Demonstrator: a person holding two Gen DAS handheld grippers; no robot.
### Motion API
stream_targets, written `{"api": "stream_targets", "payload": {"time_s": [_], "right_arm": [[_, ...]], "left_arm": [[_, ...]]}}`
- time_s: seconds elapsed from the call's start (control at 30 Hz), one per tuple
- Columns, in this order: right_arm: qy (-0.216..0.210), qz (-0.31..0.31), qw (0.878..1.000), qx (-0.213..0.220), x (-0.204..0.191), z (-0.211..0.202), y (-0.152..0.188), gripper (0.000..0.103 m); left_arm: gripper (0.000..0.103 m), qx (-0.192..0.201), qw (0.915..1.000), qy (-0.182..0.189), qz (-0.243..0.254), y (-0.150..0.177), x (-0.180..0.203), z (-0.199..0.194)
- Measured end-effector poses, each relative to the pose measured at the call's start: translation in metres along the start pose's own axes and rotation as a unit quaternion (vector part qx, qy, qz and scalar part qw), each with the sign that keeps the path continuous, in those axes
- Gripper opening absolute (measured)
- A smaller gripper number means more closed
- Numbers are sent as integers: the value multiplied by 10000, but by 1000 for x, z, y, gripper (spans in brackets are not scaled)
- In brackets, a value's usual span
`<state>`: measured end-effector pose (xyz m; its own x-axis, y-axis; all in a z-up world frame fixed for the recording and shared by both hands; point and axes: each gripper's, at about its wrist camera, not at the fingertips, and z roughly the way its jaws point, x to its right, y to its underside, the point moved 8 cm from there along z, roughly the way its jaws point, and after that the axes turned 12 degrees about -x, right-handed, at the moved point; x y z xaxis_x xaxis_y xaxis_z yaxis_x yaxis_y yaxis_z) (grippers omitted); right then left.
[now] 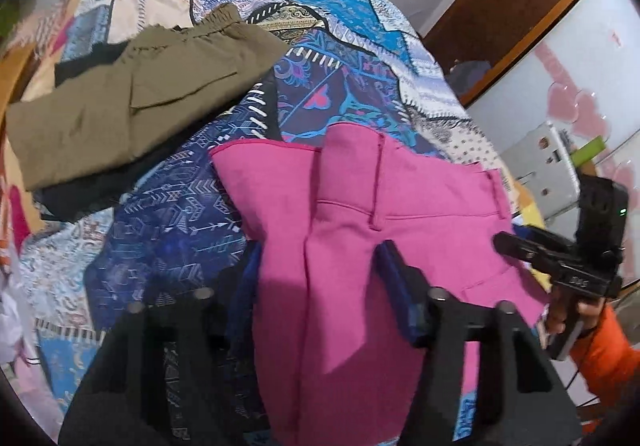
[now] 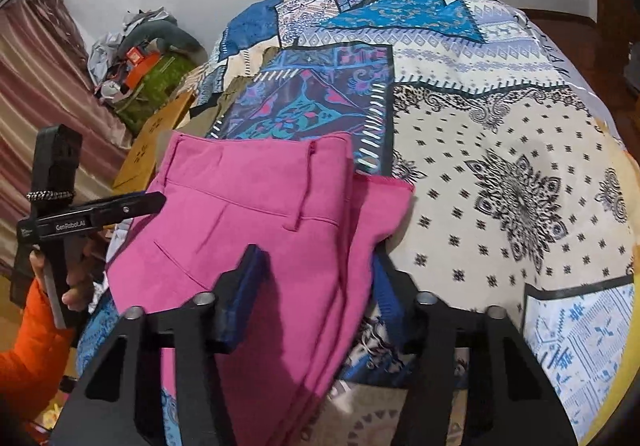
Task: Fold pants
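Note:
Folded pink pants lie on the patterned bedspread, waistband away from me; they also show in the right wrist view. My left gripper is open, its blue-padded fingers straddling the near part of the pants. My right gripper is open, its left finger resting over the pink cloth and the right one beside its edge. Each gripper shows in the other's view: the right one and the left one, both at the side of the pants.
Folded olive-green pants lie on the bed beyond, over a dark garment. The bedspread covers the bed. A cluttered pile and curtain stand to the left. A wooden door frame is at right.

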<state>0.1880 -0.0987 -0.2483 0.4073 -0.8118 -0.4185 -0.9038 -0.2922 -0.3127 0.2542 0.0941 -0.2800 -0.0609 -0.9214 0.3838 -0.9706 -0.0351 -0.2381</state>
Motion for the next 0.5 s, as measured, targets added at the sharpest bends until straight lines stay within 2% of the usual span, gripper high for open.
{"api": "stream_targets", "payload": {"time_s": [0.03, 0.1, 0.2, 0.3, 0.5], "right_arm": [[-54, 10, 10000, -7, -1, 1, -2, 37], [-86, 30, 10000, -1, -1, 1, -5, 29], [-7, -40, 10000, 83, -4, -2, -11, 17], [35, -191, 9996, 204, -11, -9, -19, 13], [85, -545, 9973, 480, -34, -24, -47, 12]], "left_arm": [[46, 22, 10000, -6, 6, -1, 2, -1], [30, 102, 9999, -70, 72, -2, 7, -6], [17, 359, 9981, -448, 212, -5, 14, -16], [12, 673, 9940, -786, 355, -9, 21, -31], [8, 1056, 9883, -1025, 397, -21, 21, -62]]}}
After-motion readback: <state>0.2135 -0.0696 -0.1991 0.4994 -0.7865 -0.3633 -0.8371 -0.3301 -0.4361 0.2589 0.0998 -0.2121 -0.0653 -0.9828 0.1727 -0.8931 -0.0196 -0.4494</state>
